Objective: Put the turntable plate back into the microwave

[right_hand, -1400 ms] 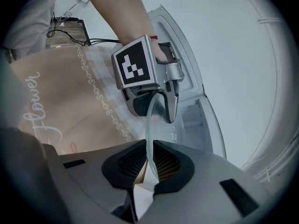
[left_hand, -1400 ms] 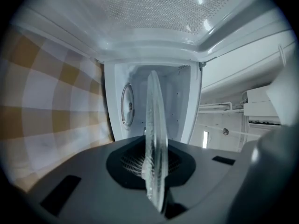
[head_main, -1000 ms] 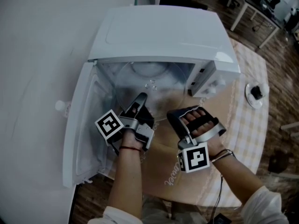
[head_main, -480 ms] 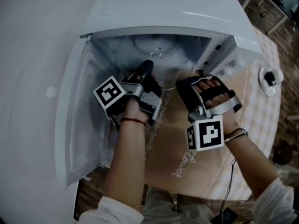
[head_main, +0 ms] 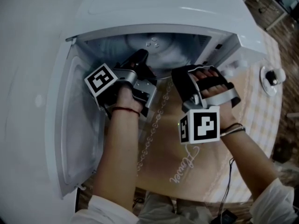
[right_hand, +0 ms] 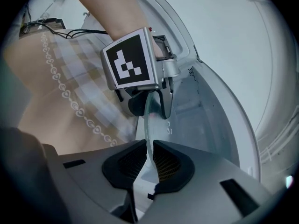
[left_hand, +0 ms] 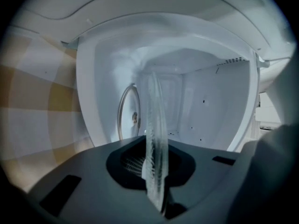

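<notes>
The clear glass turntable plate (head_main: 156, 48) is held level at the mouth of the white microwave (head_main: 154, 10), partly inside the cavity. My left gripper (head_main: 140, 59) is shut on the plate's left rim (left_hand: 155, 139), which shows edge-on between its jaws. My right gripper (head_main: 183, 78) is shut on the near right rim (right_hand: 148, 139). In the right gripper view the left gripper (right_hand: 150, 107) clamps the opposite edge under its marker cube. On the cavity floor lies a roller ring (left_hand: 127, 111) with the drive hub in its middle.
The microwave door (head_main: 77, 125) stands open to the left. The oven sits on a beige checked tablecloth (head_main: 177, 143). A small white dish (head_main: 271, 78) holding a dark object lies at the table's right edge.
Both hands have carried the plate forward from in front of the opening into the cavity mouth. Both grips are unchanged.
</notes>
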`<state>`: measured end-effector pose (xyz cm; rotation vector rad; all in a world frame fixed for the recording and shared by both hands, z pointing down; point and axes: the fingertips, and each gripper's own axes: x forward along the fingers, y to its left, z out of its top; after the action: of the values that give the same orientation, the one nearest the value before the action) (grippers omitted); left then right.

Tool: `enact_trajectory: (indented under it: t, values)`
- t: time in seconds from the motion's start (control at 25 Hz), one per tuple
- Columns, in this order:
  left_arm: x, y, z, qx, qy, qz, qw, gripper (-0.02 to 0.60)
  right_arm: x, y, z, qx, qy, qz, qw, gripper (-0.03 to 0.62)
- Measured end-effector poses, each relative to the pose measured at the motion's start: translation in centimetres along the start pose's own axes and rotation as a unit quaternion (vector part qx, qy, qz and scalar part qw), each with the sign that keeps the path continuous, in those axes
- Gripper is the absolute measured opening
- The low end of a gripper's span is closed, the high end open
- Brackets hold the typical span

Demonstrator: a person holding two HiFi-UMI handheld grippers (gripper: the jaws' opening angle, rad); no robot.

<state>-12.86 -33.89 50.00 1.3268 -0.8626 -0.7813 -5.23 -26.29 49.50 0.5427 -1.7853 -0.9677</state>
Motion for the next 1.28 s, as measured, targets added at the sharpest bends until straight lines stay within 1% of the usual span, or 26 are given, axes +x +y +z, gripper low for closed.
enact_trajectory:
  t: [0.12, 0.24, 0.32, 0.44, 0.52, 0.64, 0.8, 0.96, 1.16, 1.28]
  values:
    - [0.9, -0.3, 0.7, -0.002, -0.006, -0.006, 1.0, 0.012, 1.0, -0.8, -0.2, 0.01, 0.007, -0.008, 1.0, 0.06]
    - [1.9, -0.4, 1.3, -0.003, -0.009, -0.005, 0.9999, 0.012, 1.8, -1.3, 0.0, 0.014, 0.001, -0.009, 1.0, 0.061]
    - [2.4, -0.2, 1.5, -0.003, -0.01, 0.002, 0.9999, 0.012, 2.3, -1.2, 0.4, 0.01, -0.005, -0.007, 1.0, 0.061]
    - [2.9, -0.1, 2.0, 0.005, -0.015, 0.01, 0.9998, 0.012, 3.2, -1.6, 0.8, -0.001, -0.004, -0.016, 1.0, 0.061]
    - [3.4, -0.1, 2.3, 0.007, -0.018, 0.009, 0.9998, 0.012, 3.7, -1.9, 0.6, -0.005, 0.0, -0.019, 1.0, 0.061]
    - [4.1, 0.1, 2.5, -0.003, -0.024, 0.008, 0.9997, 0.012, 4.3, -2.1, 0.3, -0.008, 0.006, -0.018, 1.0, 0.061]
    - [5.0, 0.4, 2.7, 0.002, -0.028, 0.012, 0.9995, 0.012, 5.1, -2.2, 0.0, -0.015, 0.024, -0.015, 0.999, 0.06]
    - [5.4, 0.6, 3.0, -0.011, -0.036, 0.017, 0.9991, 0.014, 5.8, -2.4, 0.1, -0.023, 0.029, -0.014, 0.999, 0.06]
    - [5.2, 0.9, 4.0, -0.035, -0.063, 0.01, 0.9973, 0.012, 6.2, -3.1, 0.4, -0.043, 0.021, -0.021, 0.999, 0.057]
    - [5.3, 1.2, 4.1, -0.044, -0.067, 0.022, 0.9965, 0.012, 6.4, -3.3, 0.5, -0.049, 0.026, -0.02, 0.998, 0.054]
